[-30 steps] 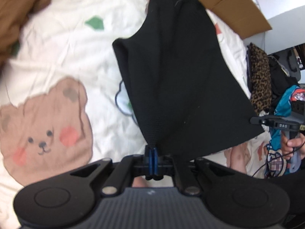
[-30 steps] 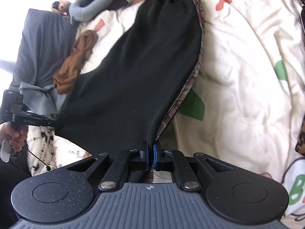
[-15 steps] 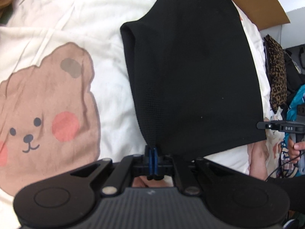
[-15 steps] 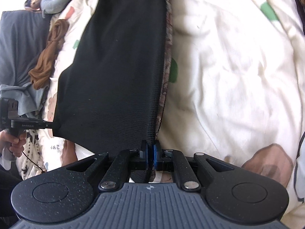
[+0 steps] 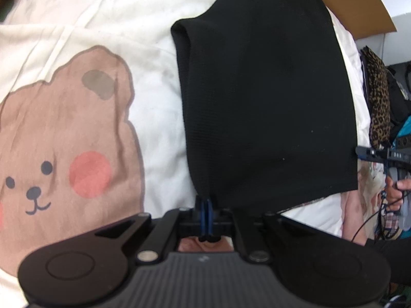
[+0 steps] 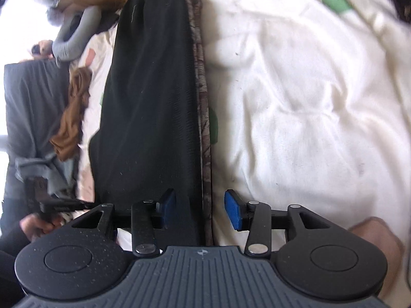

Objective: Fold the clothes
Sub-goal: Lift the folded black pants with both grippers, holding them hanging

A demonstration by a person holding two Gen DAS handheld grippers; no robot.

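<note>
A black garment (image 5: 264,107) with a patterned lining lies spread on the white bear-print quilt (image 5: 77,118). My left gripper (image 5: 204,205) is shut on its near corner. In the right wrist view the same black garment (image 6: 151,107) stretches away, its patterned edge (image 6: 203,107) on the right side. My right gripper (image 6: 199,205) has its jaws opening; the garment's near corner still lies between the blue pads (image 6: 233,213) but they no longer press on it. The right gripper (image 5: 364,152) also shows at the right edge of the left wrist view, held by a hand.
A cardboard box (image 5: 354,2) sits at the far end of the bed. Leopard-print clothing (image 5: 377,102) hangs at the right side. A brown garment (image 6: 74,118), grey clothing (image 6: 33,118) and a grey neck pillow (image 6: 74,36) lie left of the black garment.
Both grippers sank and laid the black garment flat on the quilt. The right gripper's jaws went from shut on the corner to spread apart. The left stayed shut.
</note>
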